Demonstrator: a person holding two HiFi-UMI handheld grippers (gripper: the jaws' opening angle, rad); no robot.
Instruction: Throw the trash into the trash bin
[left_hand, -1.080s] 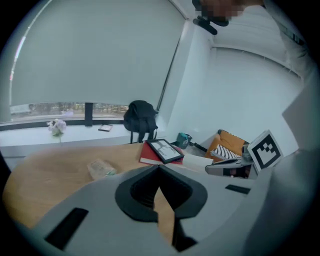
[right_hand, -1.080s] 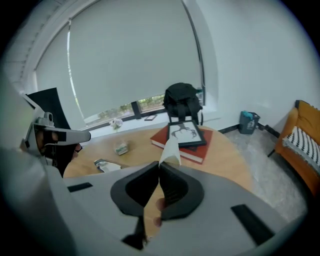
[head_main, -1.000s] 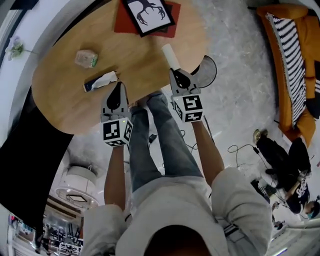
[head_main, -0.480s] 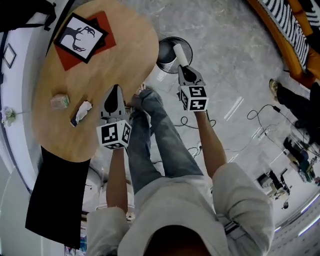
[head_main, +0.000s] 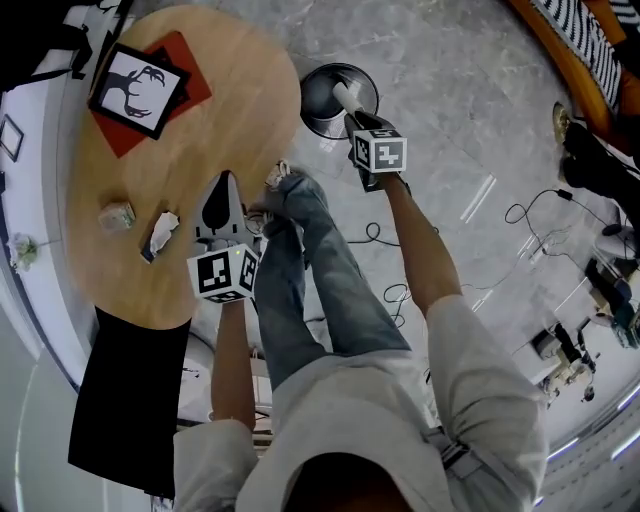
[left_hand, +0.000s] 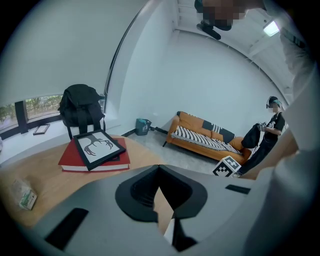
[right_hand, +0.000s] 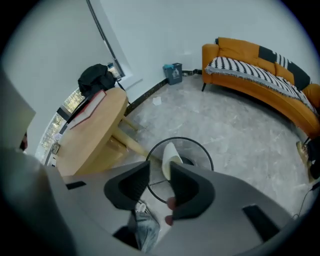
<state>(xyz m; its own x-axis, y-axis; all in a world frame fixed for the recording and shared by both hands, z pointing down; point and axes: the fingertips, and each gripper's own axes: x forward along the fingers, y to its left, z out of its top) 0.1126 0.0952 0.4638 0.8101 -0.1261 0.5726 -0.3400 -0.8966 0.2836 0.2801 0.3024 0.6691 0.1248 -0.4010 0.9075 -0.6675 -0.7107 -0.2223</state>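
Note:
A round black trash bin (head_main: 312, 84) stands on the floor beside the wooden table (head_main: 235, 115). My right gripper (head_main: 355, 118) hangs over the bin (right_hand: 202, 150), pointing steeply down. Its jaws are opening around a white paper roll (head_main: 346, 97), which leans on the right jaw with a gap at the left one (right_hand: 169, 159). My left gripper (head_main: 224, 184) is shut and empty over the table's near edge (left_hand: 159, 170). A crumpled wrapper (head_main: 160, 232) and a small packet (head_main: 117, 215) lie on the table to its left.
A framed picture on a red book (head_main: 138, 85) lies at the table's far end, with a black backpack (left_hand: 80, 107) behind it. An orange sofa (right_hand: 260, 75) runs along the wall. Cables (head_main: 540, 215) trail on the floor at the right. A person (left_hand: 270, 131) stands by the sofa.
My right gripper has swung away from the table and down over the bin with the white roll. Its jaws have parted a little. The left gripper slid along the table edge.

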